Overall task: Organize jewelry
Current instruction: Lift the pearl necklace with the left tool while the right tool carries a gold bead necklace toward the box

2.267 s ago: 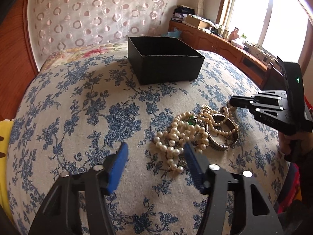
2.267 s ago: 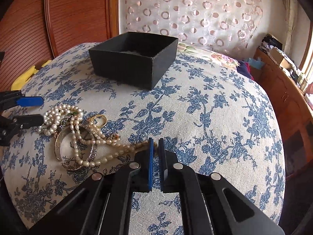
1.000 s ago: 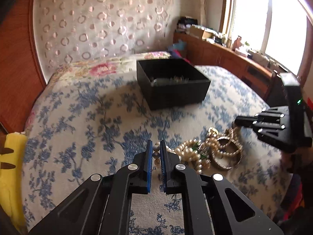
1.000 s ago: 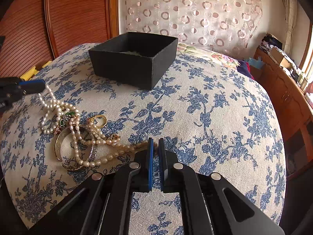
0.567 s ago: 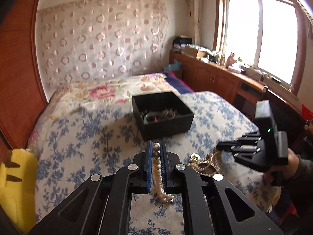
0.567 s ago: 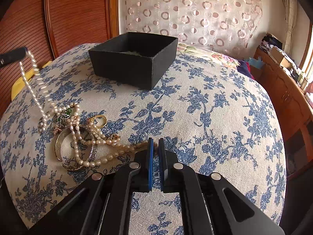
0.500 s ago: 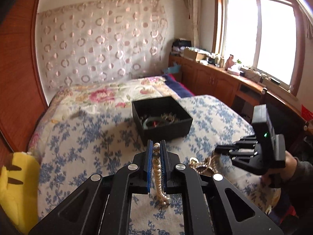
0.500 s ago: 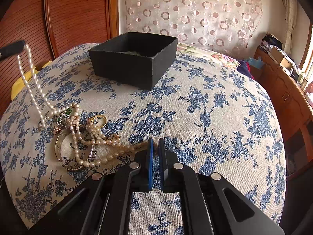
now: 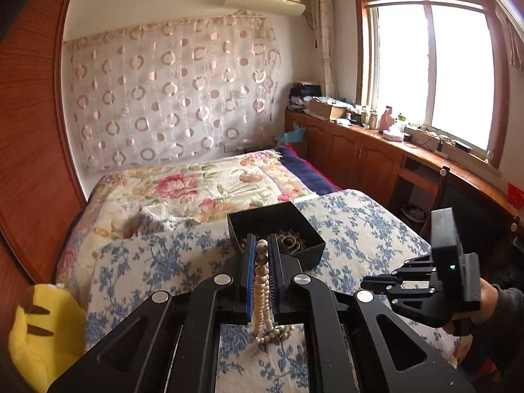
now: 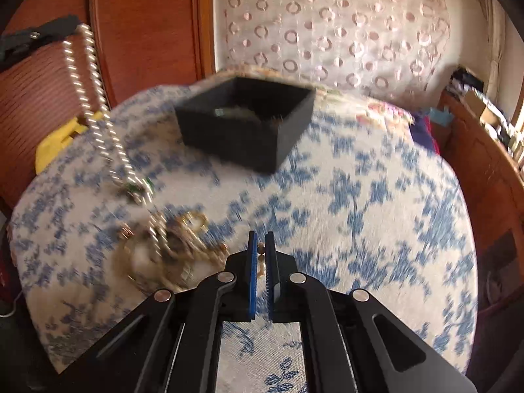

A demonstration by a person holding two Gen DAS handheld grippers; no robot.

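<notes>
Blue-flowered bedspread (image 9: 357, 229), left tongs (image 9: 261, 255) clamping pearl necklace (image 9: 261, 281), black box (image 9: 278, 226) beyond

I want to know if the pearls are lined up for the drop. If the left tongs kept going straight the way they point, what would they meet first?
Probably the black box. The left tongs, shut on the pearl necklace, point at its near wall and open top. Depth is unclear, but nothing shows between them.
</notes>
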